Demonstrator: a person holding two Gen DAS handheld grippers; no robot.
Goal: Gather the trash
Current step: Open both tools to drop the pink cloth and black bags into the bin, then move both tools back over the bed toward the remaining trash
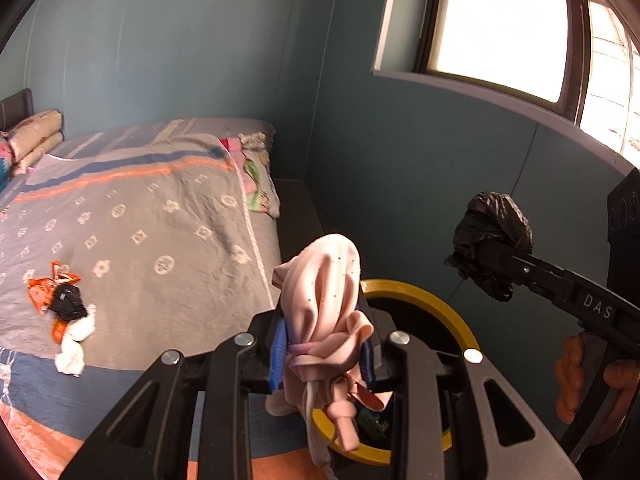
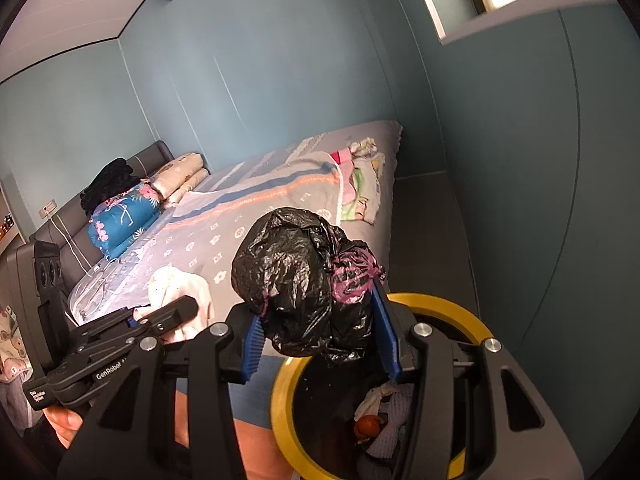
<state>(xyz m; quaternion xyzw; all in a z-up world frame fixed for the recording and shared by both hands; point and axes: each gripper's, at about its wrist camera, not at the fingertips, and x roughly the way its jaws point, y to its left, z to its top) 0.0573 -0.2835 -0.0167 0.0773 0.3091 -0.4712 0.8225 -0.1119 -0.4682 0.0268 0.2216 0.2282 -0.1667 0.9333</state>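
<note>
Lying heaped at the left on the grey patterned bedspread (image 1: pixel 160 216), near its front edge: orange wrappers, black plastic and white tissue (image 1: pixel 66 312), too crumpled to tell apart. Clamping narrowly on a pale pink cloth bundle (image 1: pixel 324 312) just above the yellow-rimmed bin (image 1: pixel 420 292), and hiding most of its opening: the left gripper (image 1: pixel 326 354). Gripping a crumpled black plastic bag (image 2: pixel 296 284) over the same bin (image 2: pixel 282 396), whose contents are lying half-hidden and blurred: the right gripper (image 2: pixel 320 344).
</note>
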